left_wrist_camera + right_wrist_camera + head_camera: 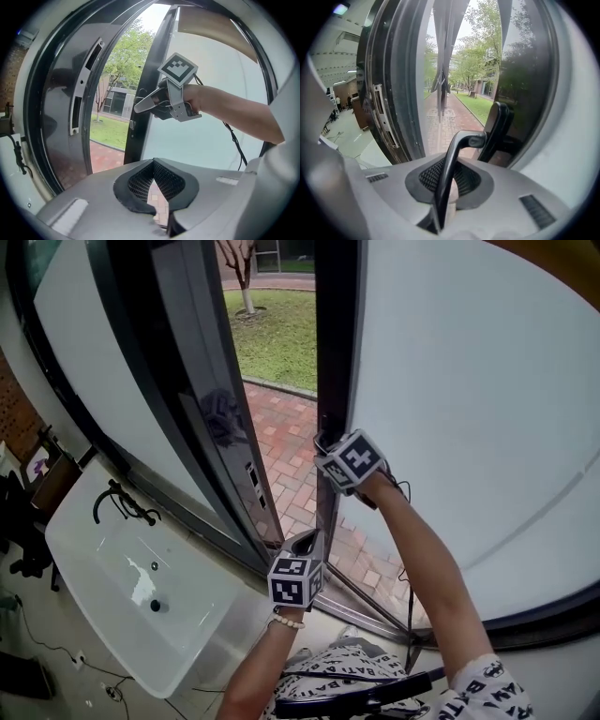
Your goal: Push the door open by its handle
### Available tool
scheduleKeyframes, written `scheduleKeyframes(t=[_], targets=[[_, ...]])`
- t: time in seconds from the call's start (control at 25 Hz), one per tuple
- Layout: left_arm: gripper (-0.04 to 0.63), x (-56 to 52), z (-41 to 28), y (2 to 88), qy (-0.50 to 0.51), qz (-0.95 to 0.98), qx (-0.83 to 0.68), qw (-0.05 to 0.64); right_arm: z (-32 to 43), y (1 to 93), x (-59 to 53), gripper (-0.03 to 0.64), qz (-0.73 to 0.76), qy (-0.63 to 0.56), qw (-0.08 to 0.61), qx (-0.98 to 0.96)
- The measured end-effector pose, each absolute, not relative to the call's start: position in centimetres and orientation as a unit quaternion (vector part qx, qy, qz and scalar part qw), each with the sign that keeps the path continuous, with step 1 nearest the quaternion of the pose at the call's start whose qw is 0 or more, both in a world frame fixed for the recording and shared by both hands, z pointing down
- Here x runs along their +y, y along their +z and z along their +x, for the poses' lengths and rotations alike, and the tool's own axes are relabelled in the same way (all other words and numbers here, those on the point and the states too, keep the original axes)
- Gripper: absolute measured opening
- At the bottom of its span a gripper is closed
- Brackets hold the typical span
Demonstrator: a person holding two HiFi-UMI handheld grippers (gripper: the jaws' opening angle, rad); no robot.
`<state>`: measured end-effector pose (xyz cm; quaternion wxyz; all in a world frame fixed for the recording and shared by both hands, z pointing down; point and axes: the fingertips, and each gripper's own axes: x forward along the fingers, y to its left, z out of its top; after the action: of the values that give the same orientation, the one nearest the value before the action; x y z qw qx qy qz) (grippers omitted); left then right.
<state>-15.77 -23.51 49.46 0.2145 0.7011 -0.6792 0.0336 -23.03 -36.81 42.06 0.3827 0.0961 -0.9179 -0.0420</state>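
A dark-framed door leaf (336, 352) with a frosted pane stands ajar. Brick paving shows through the gap. My right gripper (325, 444) is at that leaf's edge, shut on its dark lever handle (459, 143). The lever runs up between the jaws in the right gripper view (449, 164). A black outer handle (498, 125) shows just beyond it. The left gripper view shows my right gripper (141, 106) against the door frame (150, 93). My left gripper (307, 540) hangs lower, in front of the gap. Its jaws (153, 165) are shut with nothing between them.
The second dark door leaf (187, 381) stands at the left, with a lock plate on its edge (75, 112). A white basin (103, 568) with a black tap (117, 502) sits at the lower left. A cable (410, 610) hangs from the right arm. Grass (277, 334) lies beyond the brick path.
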Motion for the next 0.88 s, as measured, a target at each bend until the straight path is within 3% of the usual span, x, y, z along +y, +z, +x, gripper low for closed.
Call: scheduleKeyframes(t=[0.88], targets=[[-0.012,-30.8,-13.2,50.5,0.017,0.674,-0.697,0.245,-19.3,42.9,-51.4,0.037,0.171,0.016,0.374,-0.911]])
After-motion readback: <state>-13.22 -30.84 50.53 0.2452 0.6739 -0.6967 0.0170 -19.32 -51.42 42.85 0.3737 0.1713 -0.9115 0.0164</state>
